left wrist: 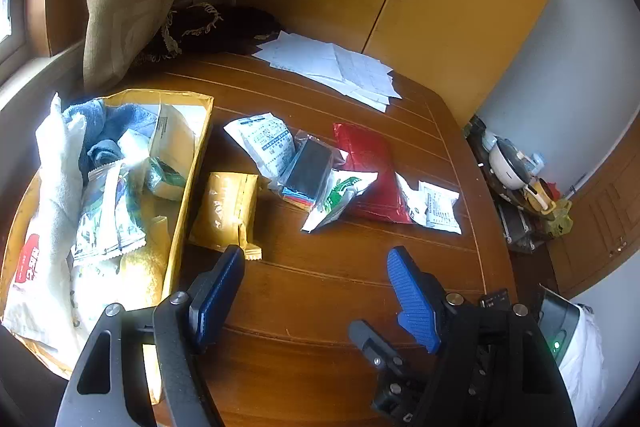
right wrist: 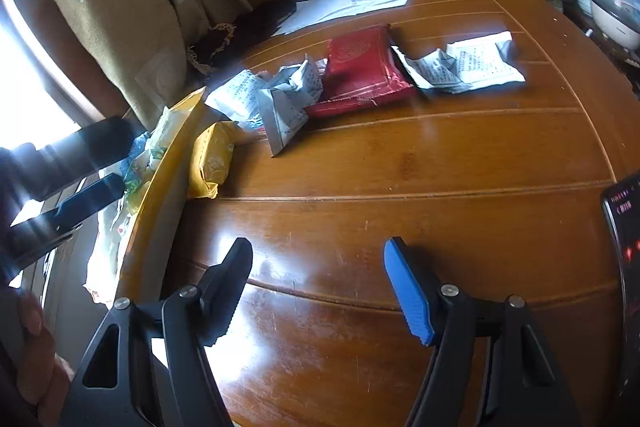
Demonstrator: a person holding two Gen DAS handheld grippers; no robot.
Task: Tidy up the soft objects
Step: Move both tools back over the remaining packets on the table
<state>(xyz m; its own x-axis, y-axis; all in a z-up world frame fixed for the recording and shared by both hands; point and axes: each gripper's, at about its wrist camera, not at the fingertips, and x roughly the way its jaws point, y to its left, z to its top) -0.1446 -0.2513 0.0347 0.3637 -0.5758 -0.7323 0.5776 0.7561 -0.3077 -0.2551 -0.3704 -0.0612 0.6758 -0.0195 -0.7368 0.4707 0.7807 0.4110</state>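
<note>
We are working over the wooden counter (left wrist: 320, 299). At its left edge the yellow box (left wrist: 192, 167) is sitting, stuffed with towels and packets. Papers (left wrist: 340, 67) are lying at the far edge. The red pouch (left wrist: 368, 163) is resting mid-counter among white packets (left wrist: 264, 139), and the yellow packet (left wrist: 228, 211) is lying just beside the box. We are holding the left gripper (left wrist: 316, 287) and right gripper (right wrist: 320, 279) with fingers spread wide, nothing between them.
</note>
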